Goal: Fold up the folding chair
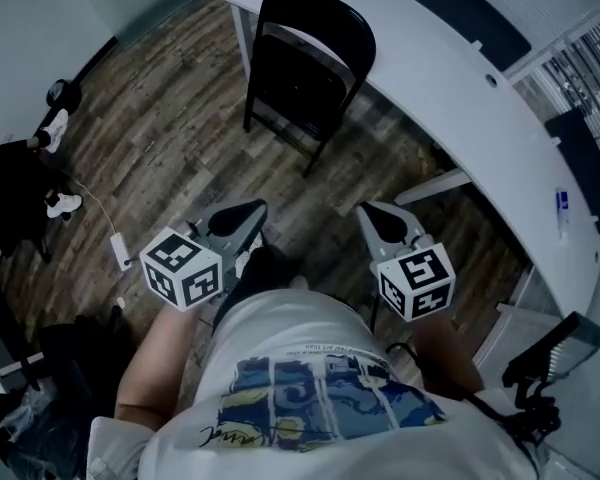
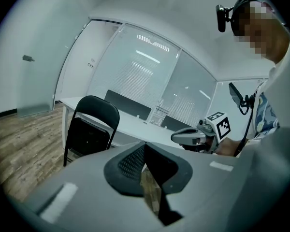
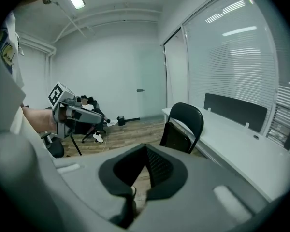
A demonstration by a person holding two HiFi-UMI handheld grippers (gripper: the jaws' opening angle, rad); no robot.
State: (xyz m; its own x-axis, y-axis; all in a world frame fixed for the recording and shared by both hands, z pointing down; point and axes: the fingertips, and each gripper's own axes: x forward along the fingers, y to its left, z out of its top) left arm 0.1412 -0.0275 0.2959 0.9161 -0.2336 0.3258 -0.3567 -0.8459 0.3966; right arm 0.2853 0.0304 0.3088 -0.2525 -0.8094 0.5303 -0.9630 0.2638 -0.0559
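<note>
The black folding chair (image 1: pixel 305 63) stands unfolded on the wood floor, tucked against the long white desk (image 1: pixel 460 88). It also shows at the left in the left gripper view as the chair (image 2: pixel 89 129) and right of centre in the right gripper view as the chair (image 3: pixel 183 127). My left gripper (image 1: pixel 245 218) and right gripper (image 1: pixel 375 218) are held side by side near my body, well short of the chair. Both are shut with nothing between their jaws. Each gripper shows in the other's view: the right gripper (image 2: pixel 186 138) and the left gripper (image 3: pixel 89 117).
The curved white desk runs along the right behind the chair. At the left are a dark office chair (image 1: pixel 10 198), a white cable with a power strip (image 1: pixel 117 248) on the floor, and bags (image 1: pixel 60 368) by my left side. Glass walls (image 2: pixel 145 76) enclose the room.
</note>
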